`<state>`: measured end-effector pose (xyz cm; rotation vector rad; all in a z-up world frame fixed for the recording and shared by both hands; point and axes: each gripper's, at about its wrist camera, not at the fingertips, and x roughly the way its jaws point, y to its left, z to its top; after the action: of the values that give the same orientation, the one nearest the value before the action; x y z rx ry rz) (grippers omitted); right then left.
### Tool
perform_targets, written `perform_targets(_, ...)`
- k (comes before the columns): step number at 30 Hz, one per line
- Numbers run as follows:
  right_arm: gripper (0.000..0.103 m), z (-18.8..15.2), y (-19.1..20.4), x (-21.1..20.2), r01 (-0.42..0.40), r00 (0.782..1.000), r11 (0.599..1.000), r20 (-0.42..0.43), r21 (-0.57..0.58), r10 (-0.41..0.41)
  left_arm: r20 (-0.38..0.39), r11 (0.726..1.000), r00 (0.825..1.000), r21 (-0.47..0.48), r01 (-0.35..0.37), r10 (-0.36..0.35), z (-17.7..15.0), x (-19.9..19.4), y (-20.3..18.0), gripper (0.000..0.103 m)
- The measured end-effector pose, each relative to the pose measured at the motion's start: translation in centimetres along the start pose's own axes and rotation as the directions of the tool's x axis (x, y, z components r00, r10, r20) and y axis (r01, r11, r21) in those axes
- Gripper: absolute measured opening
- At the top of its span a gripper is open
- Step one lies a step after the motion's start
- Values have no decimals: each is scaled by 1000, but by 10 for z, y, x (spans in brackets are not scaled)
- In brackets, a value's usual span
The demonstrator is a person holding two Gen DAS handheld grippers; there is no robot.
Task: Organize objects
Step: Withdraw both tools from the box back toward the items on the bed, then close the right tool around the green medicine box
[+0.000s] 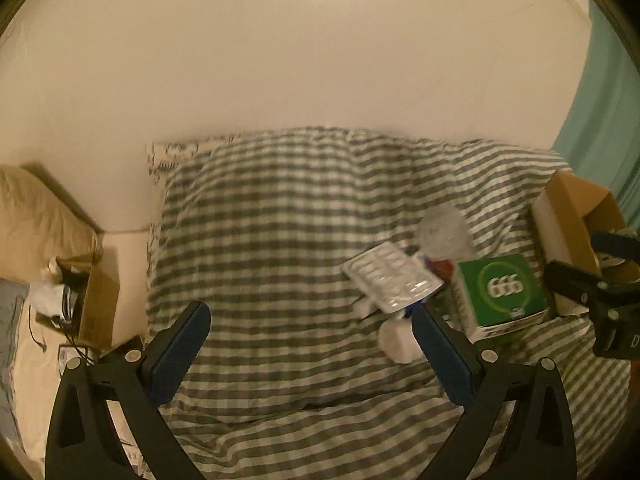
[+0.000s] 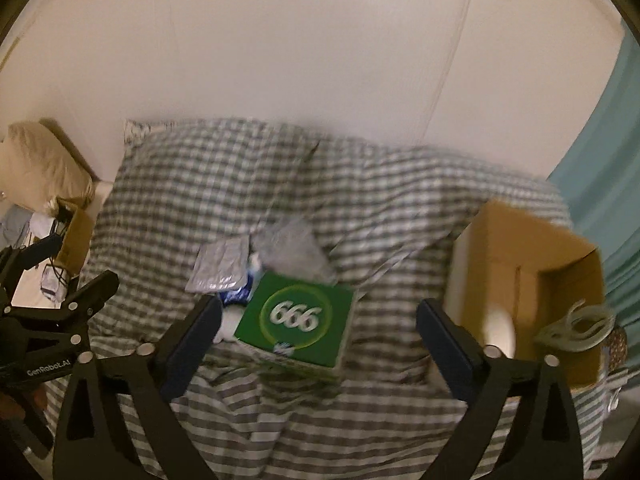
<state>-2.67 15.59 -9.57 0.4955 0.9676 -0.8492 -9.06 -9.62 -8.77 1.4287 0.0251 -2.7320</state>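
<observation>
Here the left claw [image 1: 310,354] stands wide apart over the striped bedcover [image 1: 260,240], nothing between its blue pads. The right claw [image 2: 319,350] is likewise spread to its widest and empty, hanging above the same cover.

Just beyond the right claw's pads lies a green box [image 2: 298,326] marked "666", flat on the bed, its printed face up and its digits reading slightly tilted; its long axis cannot be told from this angle. Behind it and touching it lies a silver blister pack [image 2: 218,266] of pills, its long axis running away from the camera toward the wall. Next to the pack sits a crumpled clear plastic bag [image 2: 290,246]. A small white bottle [image 1: 398,340] lies near the left claw's right pad.

To the right stands an open cardboard box [image 2: 520,264], holding a pale coiled cord [image 2: 576,326]. Far left, another cardboard box [image 1: 96,304] holds clutter.
</observation>
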Motion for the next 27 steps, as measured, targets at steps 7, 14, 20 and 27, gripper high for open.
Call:
perform_targets(7,103,-8,23,52,28,990,1000,-139,-5,-29,-49,1000,999,-1,-24,24,-18,28,9,103)
perform_targets(14,103,-7,32,77,67,982,998,-175,-10,-68,-90,999,995,-26,-34,31,-26,47,16,103)
perform_targets(20,103,-5,32,85,124,975,991,-178,-51,-131,-103,999,994,-30,-30,27,-28,54,13,103)
perform_targets(27,102,-10,30,95,131,967,987,-209,-89,-147,-109,1000,994,-15,-17,15,-25,56,0,103)
